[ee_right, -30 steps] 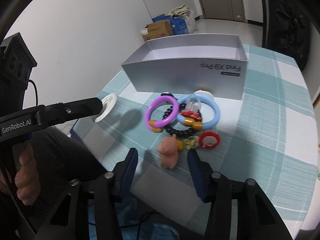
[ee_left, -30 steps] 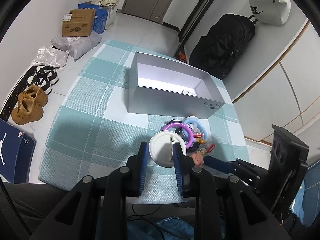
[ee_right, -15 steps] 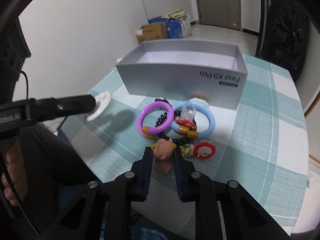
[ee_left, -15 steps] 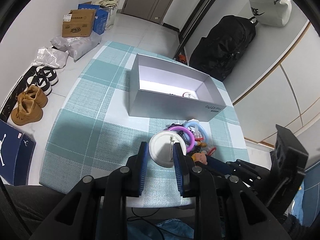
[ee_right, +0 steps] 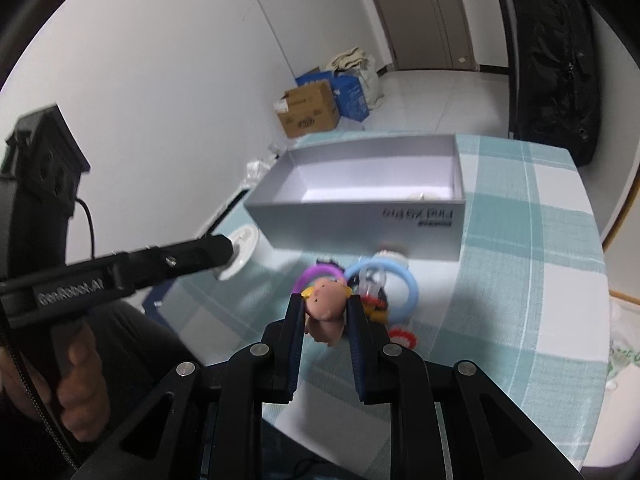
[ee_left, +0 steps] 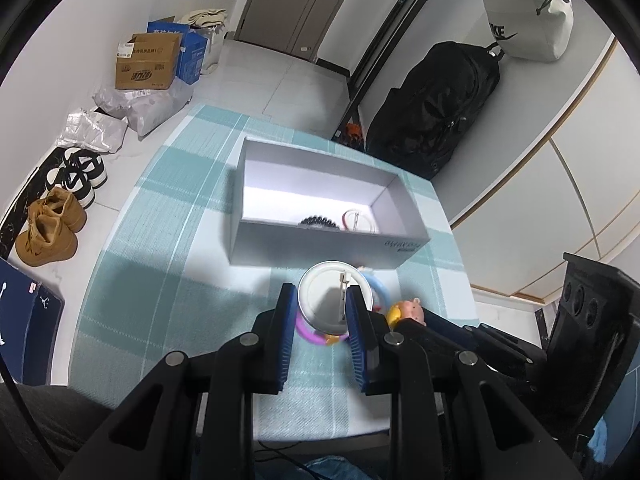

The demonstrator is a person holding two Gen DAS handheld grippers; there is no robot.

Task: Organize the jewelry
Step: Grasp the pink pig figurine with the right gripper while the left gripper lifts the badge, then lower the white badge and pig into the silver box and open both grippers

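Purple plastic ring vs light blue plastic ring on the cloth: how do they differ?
Colour: the purple plastic ring is violet, the light blue plastic ring pale blue. Size: the blue ring looks larger. View: the pink pig figurine, held in the right gripper, hides part of the purple ring; the blue ring shows almost whole. Both lie flat on the checked tablecloth.

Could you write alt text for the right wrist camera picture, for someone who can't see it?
The right claw grips a small pink pig charm above a teal checked tablecloth. Beyond it lie purple and blue bangles before an open grey box. At left, the left claw holds a white round badge.
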